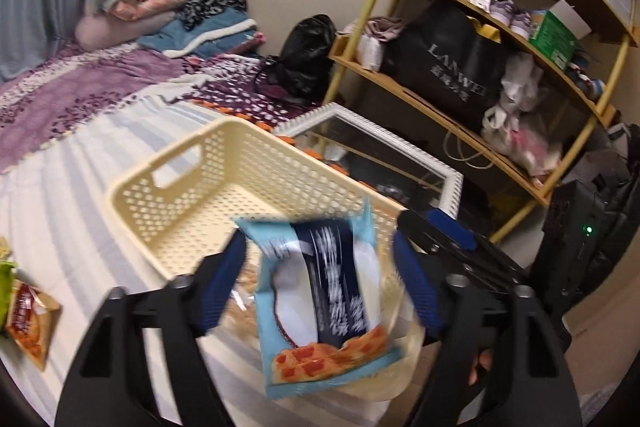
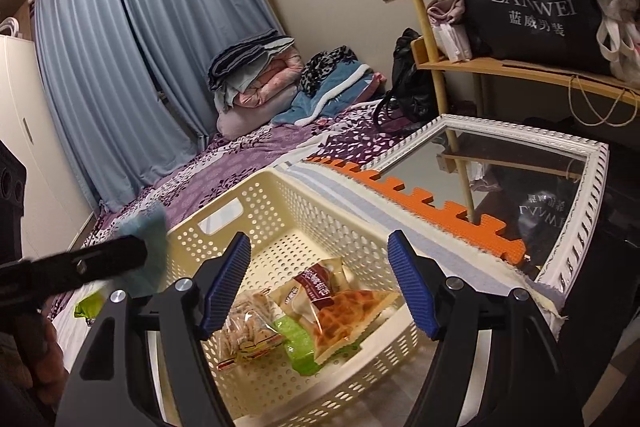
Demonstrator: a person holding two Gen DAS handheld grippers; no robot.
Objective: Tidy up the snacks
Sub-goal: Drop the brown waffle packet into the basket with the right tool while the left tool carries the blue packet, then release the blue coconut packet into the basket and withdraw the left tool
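Blue snack packet over the basket

Left gripper (image 1: 320,283), fingers apart around the blue packet (image 1: 324,307); right gripper (image 2: 320,287) gapes emptily above the basket (image 2: 280,195), three packets inside at 6 o'clock.

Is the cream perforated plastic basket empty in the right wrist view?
No, the cream perforated plastic basket holds several snack packets.

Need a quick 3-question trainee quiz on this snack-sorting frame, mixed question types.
1. True or false: the cream basket sits on the bed.
2. Which lies in the basket? A: waffle packet. B: shoes. C: mirror.
3. Fill in: the blue packet is between the fingers of the ____ hand-held gripper.
Key: 1 true; 2 A; 3 left.
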